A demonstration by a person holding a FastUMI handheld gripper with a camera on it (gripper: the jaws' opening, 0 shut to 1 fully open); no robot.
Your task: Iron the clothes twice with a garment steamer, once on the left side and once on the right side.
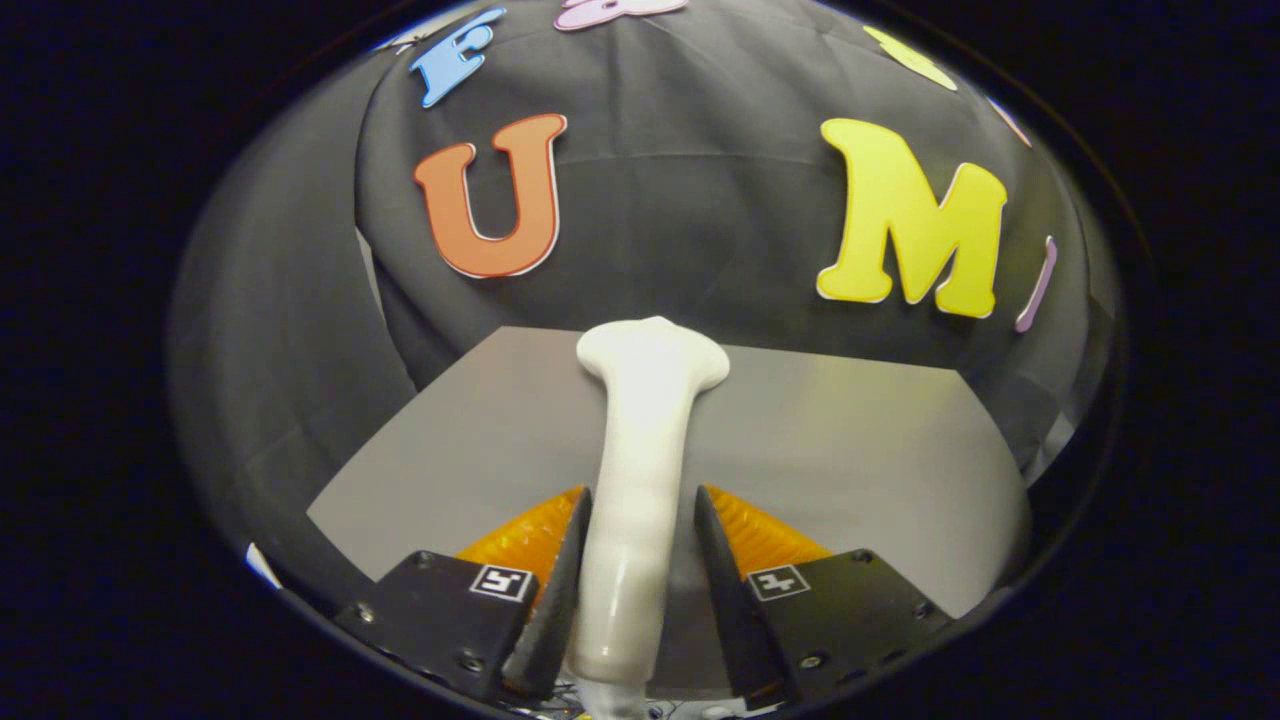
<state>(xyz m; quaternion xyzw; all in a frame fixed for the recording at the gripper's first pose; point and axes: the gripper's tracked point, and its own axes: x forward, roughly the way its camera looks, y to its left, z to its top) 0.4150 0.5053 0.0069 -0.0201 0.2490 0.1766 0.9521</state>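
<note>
A white garment steamer (645, 440) lies lengthwise on the grey table (850, 450), its flared head pointing away toward the table's far edge. My gripper (642, 490) straddles the steamer's handle. The left finger (565, 570) lies against the handle's side. A narrow strip of table shows between the handle and the right finger (725, 570), so the jaws are open around the handle rather than pressed on it. The handle's near end runs back under the gripper and is hidden there.
The booth's black cloth wall (680, 200) hangs close behind the table's far edge and wraps round on the left. Bare grey tabletop lies to both sides of the steamer.
</note>
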